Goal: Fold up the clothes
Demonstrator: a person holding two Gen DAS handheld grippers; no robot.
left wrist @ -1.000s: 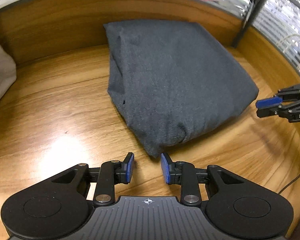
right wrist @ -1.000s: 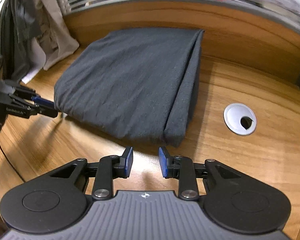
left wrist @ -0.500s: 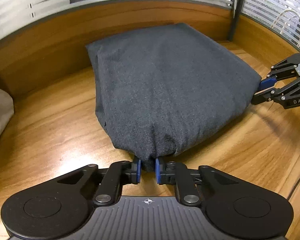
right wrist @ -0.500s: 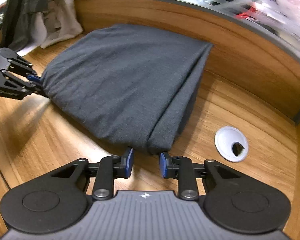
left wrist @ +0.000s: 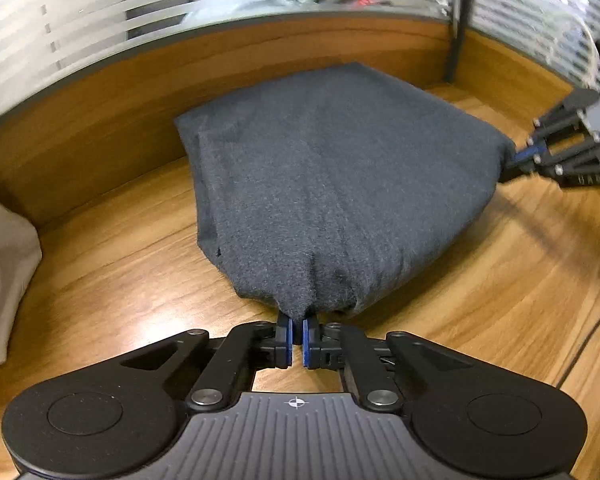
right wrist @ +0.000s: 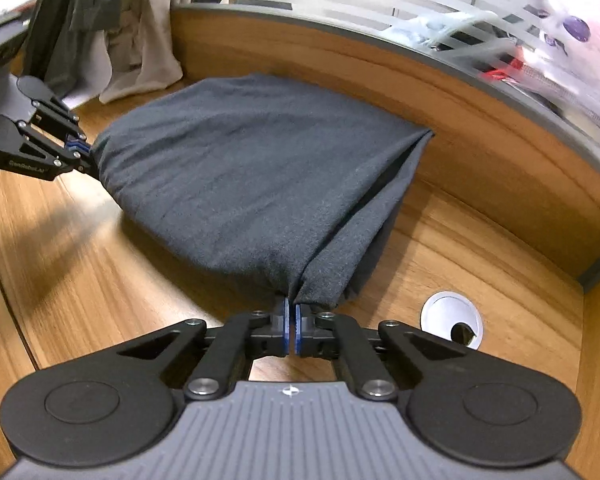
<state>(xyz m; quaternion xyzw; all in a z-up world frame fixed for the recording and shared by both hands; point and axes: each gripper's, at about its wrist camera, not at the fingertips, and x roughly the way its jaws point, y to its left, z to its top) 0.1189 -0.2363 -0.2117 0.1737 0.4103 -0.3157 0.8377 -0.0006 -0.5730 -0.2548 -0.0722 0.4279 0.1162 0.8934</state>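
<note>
A folded dark grey garment (left wrist: 331,184) lies on the wooden desk (left wrist: 112,280), its near edge lifted off the surface. My left gripper (left wrist: 296,336) is shut on the garment's near-left corner, cloth pinched between the blue pads. My right gripper (right wrist: 291,330) is shut on the near-right corner of the garment (right wrist: 252,176), where the layered side fold meets. Each gripper shows in the other's view, the right gripper (left wrist: 519,158) at the cloth's right edge and the left gripper (right wrist: 78,148) at its left edge.
A white cloth (left wrist: 0,272) lies at the desk's left. Several hanging clothes (right wrist: 112,20) sit at the back left. A white cable grommet (right wrist: 451,318) is set in the desk near the right. A wooden back panel (left wrist: 220,64) under frosted glass bounds the desk; a black post (left wrist: 459,20) stands at back right.
Both grippers were open in front of the garment a second ago. They closed onto its near corners and have lifted that edge off the desk.
</note>
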